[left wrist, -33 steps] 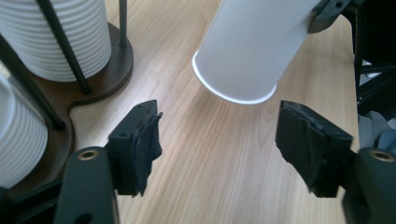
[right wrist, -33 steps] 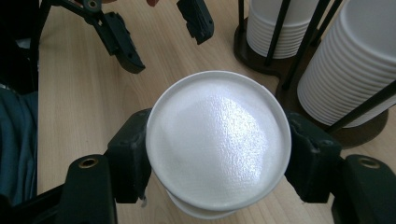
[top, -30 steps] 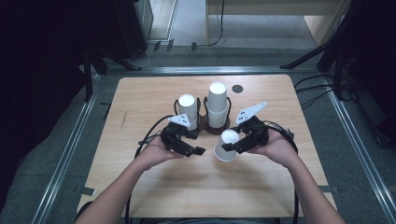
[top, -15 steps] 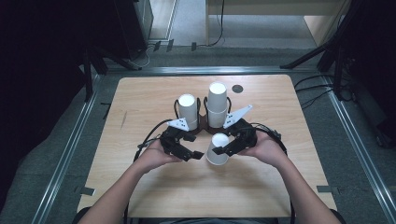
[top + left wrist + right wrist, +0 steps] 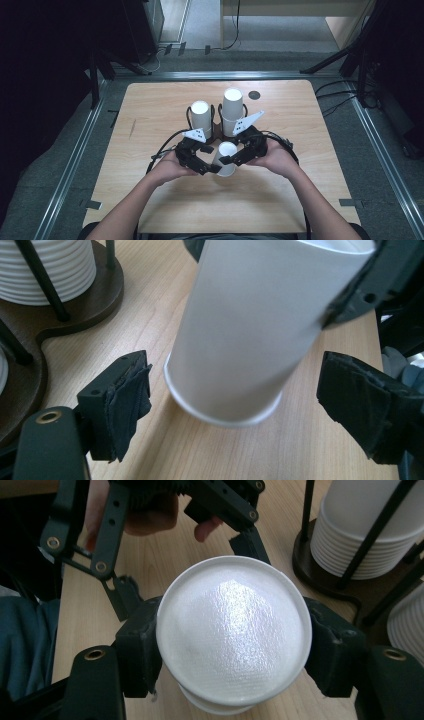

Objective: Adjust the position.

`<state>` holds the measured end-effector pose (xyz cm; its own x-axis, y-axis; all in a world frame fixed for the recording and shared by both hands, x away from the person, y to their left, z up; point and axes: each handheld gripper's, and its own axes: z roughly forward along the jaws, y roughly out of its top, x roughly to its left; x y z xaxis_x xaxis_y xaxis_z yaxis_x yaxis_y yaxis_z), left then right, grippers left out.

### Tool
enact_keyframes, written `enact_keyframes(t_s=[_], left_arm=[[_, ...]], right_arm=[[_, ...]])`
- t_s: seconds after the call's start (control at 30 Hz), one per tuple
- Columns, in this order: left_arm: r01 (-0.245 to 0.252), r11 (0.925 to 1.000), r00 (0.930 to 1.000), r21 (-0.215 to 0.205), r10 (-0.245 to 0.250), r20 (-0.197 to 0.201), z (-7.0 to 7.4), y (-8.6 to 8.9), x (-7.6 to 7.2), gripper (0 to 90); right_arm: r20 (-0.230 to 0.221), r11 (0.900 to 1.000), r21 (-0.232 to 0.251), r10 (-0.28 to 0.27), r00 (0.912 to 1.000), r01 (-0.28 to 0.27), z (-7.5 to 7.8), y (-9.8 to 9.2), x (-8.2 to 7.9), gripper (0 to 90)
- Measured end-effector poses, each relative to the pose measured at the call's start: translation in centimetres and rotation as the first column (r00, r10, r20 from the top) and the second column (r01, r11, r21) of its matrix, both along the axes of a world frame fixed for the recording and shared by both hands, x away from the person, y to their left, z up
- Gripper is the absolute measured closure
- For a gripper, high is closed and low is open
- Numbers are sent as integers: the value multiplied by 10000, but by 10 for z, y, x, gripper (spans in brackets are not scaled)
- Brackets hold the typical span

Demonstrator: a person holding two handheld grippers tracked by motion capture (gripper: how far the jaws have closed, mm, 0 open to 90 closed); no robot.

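Cup point(image 5: 232, 635) base beneath right tool point(image 5: 232, 645)

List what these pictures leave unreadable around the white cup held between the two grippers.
- Cup inside: right gripper view shows its closed base, so any contents are hidden.
- Cup's rim on the table: left gripper view blurs it; lifted or resting cannot be told.
- Cup stack count: cut off by the frame edge in the right gripper view.
- Left gripper pads: too small in the high view; the left gripper view shows them off the cup.
- Right gripper clamps the cup.
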<state>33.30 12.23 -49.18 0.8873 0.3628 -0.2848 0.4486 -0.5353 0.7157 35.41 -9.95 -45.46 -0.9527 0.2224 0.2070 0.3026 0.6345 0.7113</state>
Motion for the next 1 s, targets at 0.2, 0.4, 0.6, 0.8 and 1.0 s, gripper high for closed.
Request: enact_keyframes(t_s=[0.2, 0.4, 0.6, 0.8, 1.0], left_arm=[[207, 9996, 9997, -170, -209, -99, -1, -3, 0, 121], [376, 9987, 9992, -350, -370, 175, 1, -5, -4, 134], [349, 9981, 9986, -508, -328, 412, 1, -6, -5, 157], [408, 9979, 9947, -495, -359, 969, 4, -5, -7, 258], [676, 9976, 9970, -152, -670, 387, 8, -6, -2, 296]], right_arm=[[-73, 9994, 326, 100, 9999, -98, 5, 8, -1, 334], [-331, 9957, 920, 145, 9993, -114, 10, 7, -1, 335], [-468, 9924, 1227, 183, 9987, -124, 13, 5, -1, 336], [-482, 9912, 1326, 114, 9988, -49, 14, 2, 0, 338], [-899, 9900, 1405, 23, 9959, 104, 12, 0, 4, 336]])
